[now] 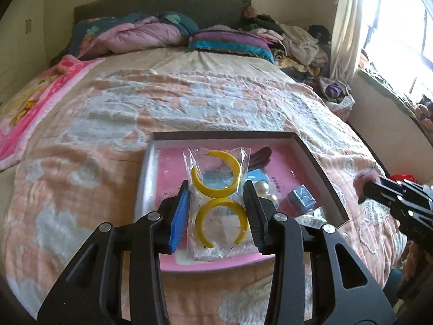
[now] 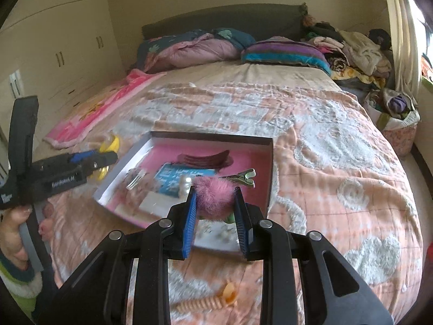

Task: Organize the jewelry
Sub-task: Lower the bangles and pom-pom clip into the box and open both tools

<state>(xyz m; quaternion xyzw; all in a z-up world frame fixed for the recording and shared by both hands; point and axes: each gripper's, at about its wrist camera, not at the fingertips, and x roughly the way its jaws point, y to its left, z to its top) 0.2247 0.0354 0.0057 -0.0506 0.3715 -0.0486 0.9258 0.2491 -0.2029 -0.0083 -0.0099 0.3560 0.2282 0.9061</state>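
A shallow box with a pink lining [image 1: 311, 157] [image 2: 266, 162] lies on the bed. My left gripper [image 1: 217, 189] is shut on a clear bag holding two yellow hoop earrings [image 1: 216, 189] and holds it above the box. My right gripper [image 2: 215, 192] is shut on a pink fluffy pom-pom hair clip [image 2: 213, 193] over the box's near right part. Inside the box lie dark hair clips [image 2: 203, 158], a blue card [image 2: 173, 177], white pearls [image 1: 266, 189] and a small silvery blue box [image 1: 300, 197].
An orange spiral hair tie and clip [image 2: 211, 299] lie on the bedspread in front of the box. Pillows and blankets [image 1: 151, 32] are piled at the headboard. Clothes [image 1: 295, 43] are heaped at the far right. Wardrobes [image 2: 54, 43] stand left.
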